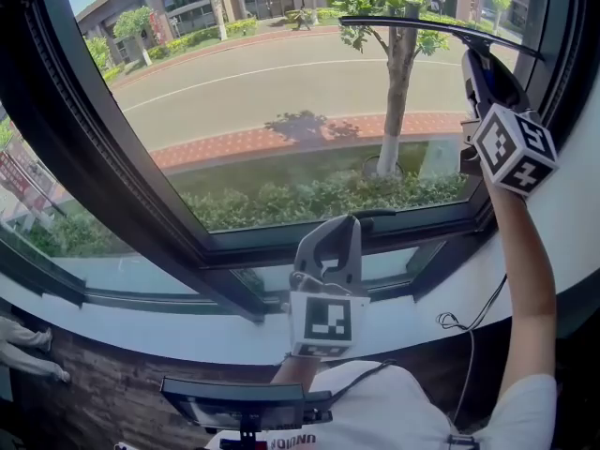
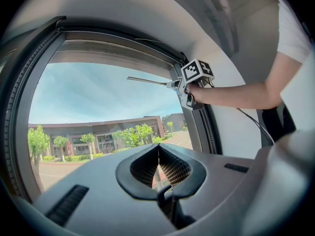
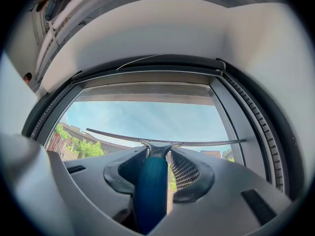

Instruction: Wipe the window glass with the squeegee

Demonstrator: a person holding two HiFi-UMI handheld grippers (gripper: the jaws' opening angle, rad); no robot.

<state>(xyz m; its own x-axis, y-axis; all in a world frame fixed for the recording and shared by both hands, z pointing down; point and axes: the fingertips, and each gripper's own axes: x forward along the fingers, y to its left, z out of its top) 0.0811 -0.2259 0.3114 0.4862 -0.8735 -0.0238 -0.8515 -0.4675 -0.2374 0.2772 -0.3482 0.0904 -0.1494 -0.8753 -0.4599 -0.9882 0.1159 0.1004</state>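
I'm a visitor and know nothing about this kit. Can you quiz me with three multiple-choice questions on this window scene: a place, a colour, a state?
1. Where on the window glass is the squeegee blade?
A) high up, towards the right
B) along the bottom edge
C) on the sill

2. What colour is the squeegee's handle?
A) red
B) blue
C) yellow

3. What state is the left gripper in?
A) wide open
B) shut on a cloth
C) shut, empty

1 A: the head view shows the blade high beside the right frame.
2 B: blue shows between the right gripper's jaws.
3 C: its jaw tips meet with nothing between.
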